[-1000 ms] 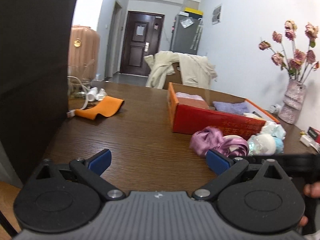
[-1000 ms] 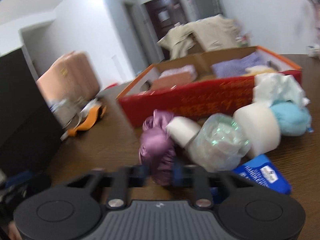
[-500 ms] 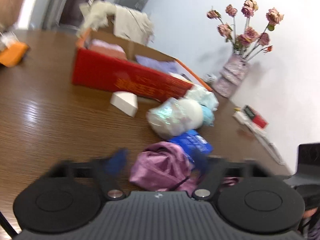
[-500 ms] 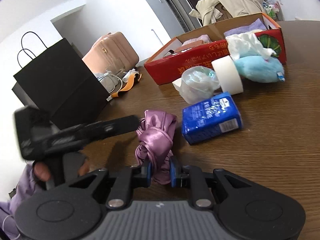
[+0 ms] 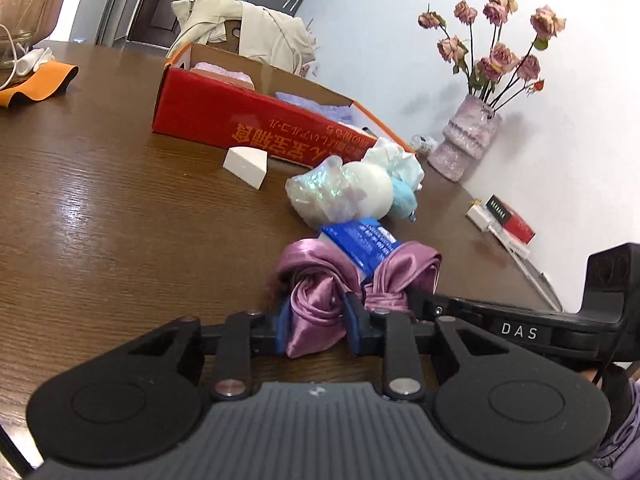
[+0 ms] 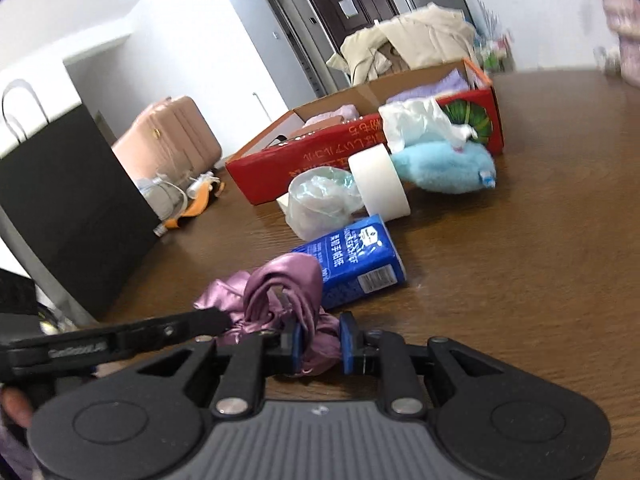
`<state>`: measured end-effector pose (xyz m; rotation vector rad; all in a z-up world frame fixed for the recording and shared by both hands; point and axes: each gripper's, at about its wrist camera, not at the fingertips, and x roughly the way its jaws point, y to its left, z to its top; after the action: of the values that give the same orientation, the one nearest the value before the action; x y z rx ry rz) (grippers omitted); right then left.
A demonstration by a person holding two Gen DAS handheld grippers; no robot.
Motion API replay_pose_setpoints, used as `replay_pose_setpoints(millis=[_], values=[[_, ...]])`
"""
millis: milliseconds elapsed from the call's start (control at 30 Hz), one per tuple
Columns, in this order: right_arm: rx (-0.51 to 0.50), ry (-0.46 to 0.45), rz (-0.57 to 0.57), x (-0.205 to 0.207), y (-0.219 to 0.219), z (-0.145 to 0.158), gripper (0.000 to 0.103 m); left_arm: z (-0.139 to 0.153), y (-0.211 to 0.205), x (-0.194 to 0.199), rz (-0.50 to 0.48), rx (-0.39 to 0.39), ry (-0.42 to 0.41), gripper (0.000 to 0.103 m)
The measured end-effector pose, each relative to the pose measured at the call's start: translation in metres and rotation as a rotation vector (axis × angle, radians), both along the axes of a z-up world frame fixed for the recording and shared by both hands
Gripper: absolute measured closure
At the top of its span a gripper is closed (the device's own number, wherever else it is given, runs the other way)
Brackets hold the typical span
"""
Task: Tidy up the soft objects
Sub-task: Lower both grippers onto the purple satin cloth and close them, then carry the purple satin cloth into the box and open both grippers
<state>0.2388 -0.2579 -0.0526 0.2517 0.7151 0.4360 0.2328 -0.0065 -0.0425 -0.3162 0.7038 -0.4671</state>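
The purple satin cloth [image 5: 320, 300] lies bunched on the brown counter [image 5: 120, 208], near its front edge, with both grippers on it. The left gripper [image 5: 316, 322] has one end of the cloth between its blue pads, and its jaws are closing on that bundle, already narrow. The right gripper [image 6: 320, 342] is nearly closed, its jaws pinching the other end of the cloth [image 6: 288, 296]. In the left view the right gripper's black body comes in from the right side, beside the cloth.

Just behind the cloth, touching it, lies a blue tissue pack [image 6: 356, 264]. Beyond that sit a crumpled clear bag [image 6: 320, 204], a white roll [image 6: 380, 184], a light-blue plush [image 6: 444, 168] and a white bag [image 6: 412, 120], crowded together in front of the red box [image 5: 248, 120]. A white wedge [image 5: 245, 162] stands by itself near the box's front wall. The box is open, with pink and lilac fabrics inside.

A vase of dried roses [image 5: 472, 140] stands by the wall. A black paper bag [image 6: 72, 200] stands at the counter's left side in the right view, with an orange item [image 5: 36, 84] further along.
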Motion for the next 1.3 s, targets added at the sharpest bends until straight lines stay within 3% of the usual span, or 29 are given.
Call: replay_pose_setpoints(millis=[333,600,800,933,1100,1167,1300], values=[[-0.01,-0.019,-0.01,-0.012,0.005,0.006,0.087,0.009,0.002,-0.007,-0.011,-0.004,-0.016,0.087],[0.098,-0.106,0.012,-0.005,-0.007,0.044,0.087,0.061,0.01,0.001,-0.025,-0.054,-0.169,0.087],[0.122,-0.175,0.014,0.052,-0.002,0.076,0.087,0.1,0.008,0.059,0.006,-0.016,-0.237,0.087],[0.118,-0.171,0.013,0.118,0.011,0.089,0.087,0.112,0.012,0.116,0.069,0.012,-0.244,0.087],[0.11,-0.135,0.004,0.199,0.038,0.079,0.086,0.092,0.02,0.183,0.16,0.103,-0.206,0.086],[0.074,-0.108,0.004,0.226,0.05,0.065,0.085,0.075,0.025,0.204,0.2,0.125,-0.147,0.086],[-0.03,-0.051,0.007,0.256,0.076,0.04,0.083,0.051,0.029,0.217,0.223,0.155,-0.12,0.086]])
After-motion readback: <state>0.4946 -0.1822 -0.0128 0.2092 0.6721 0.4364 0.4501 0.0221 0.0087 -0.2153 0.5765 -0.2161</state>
